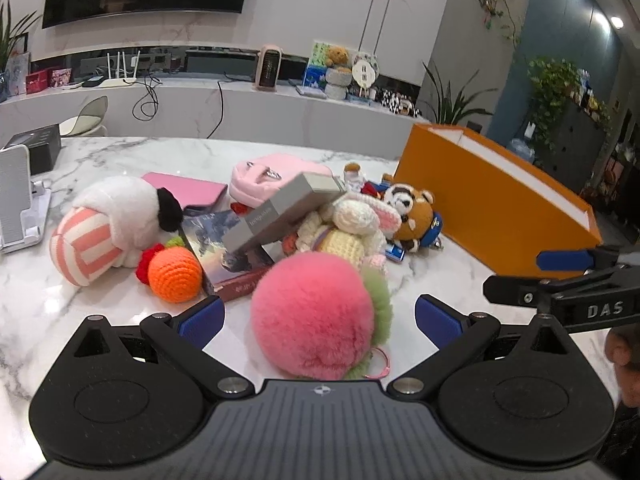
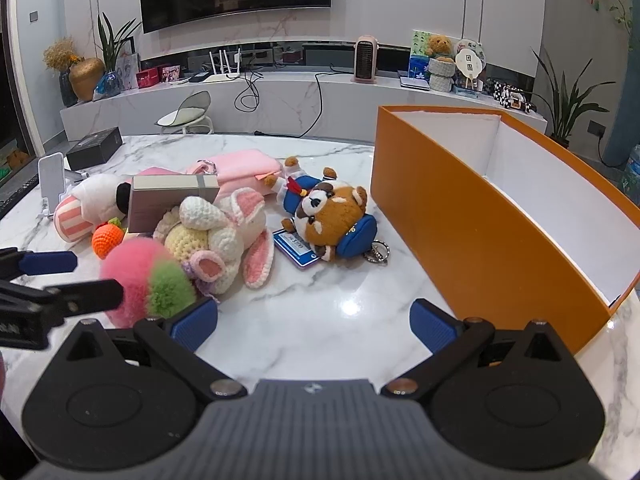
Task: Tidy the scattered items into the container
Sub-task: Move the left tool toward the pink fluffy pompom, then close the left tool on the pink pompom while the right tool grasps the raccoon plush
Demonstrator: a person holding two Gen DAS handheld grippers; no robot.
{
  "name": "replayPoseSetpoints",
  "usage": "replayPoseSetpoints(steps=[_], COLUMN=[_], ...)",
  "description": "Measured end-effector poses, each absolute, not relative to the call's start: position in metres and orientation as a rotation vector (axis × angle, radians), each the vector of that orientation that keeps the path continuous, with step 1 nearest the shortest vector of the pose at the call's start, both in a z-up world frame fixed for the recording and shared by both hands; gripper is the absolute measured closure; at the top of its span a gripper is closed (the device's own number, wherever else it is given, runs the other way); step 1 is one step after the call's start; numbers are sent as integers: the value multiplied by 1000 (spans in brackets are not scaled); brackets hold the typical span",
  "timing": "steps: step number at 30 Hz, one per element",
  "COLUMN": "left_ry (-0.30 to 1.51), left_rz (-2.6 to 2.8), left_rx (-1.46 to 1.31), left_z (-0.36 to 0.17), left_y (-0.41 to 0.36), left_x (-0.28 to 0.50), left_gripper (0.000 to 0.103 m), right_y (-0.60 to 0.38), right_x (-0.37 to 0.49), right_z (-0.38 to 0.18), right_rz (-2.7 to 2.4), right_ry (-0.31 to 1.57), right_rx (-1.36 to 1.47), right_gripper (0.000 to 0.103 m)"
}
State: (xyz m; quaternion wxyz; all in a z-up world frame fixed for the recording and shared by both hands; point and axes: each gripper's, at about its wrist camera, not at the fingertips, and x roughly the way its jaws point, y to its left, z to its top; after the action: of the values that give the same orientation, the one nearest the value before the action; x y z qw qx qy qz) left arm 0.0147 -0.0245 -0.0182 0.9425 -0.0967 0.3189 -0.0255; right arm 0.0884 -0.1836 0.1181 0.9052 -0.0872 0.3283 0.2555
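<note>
A fluffy pink peach pom with a green tuft lies on the marble table, between the fingers of my left gripper, which is open and not touching it. Behind it are piled a crocheted bunny, a grey box, a book, an orange crocheted fruit, a white plush, a pink pouch and a red panda plush. The orange container stands to the right, white inside. My right gripper is open over bare table beside it.
A white phone stand and a black box sit at the far left of the table. A blue card and a key ring lie by the panda. A hand holds the right gripper.
</note>
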Motion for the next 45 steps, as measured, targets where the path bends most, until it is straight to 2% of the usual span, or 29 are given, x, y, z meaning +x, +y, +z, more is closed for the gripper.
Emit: replayPoseSetpoints(steps=[17, 25, 27, 33, 35, 37, 39, 42, 45], left_ry=[722, 747, 782, 795, 805, 803, 799, 793, 784], left_rz=[-48, -34, -10, 6, 21, 39, 46, 51, 44], left_rx=[-170, -289, -287, -179, -93, -53, -65, -70, -70], left_z=[-44, -49, -53, -52, -53, -54, -53, -52, -52], left_y=[-34, -15, -13, -25, -36, -42, -39, -35, -32], left_x=[48, 54, 56, 57, 58, 58, 59, 58, 56], left_gripper=[0, 0, 6, 7, 8, 13, 20, 29, 34], right_y=[-185, -182, -182, -177, -173, -167, -162, -153, -146], right_x=[97, 106, 108, 120, 122, 124, 126, 131, 137], right_z=[121, 112, 110, 104, 105, 106, 107, 108, 111], right_rz=[516, 521, 527, 547, 558, 565, 578, 589, 591], right_ry=[680, 727, 740, 811, 813, 802, 784, 763, 746], right_rx=[-173, -172, -169, -175, -185, -204, -225, -258, -286], right_gripper=[0, 0, 0, 3, 9, 18, 21, 24, 24])
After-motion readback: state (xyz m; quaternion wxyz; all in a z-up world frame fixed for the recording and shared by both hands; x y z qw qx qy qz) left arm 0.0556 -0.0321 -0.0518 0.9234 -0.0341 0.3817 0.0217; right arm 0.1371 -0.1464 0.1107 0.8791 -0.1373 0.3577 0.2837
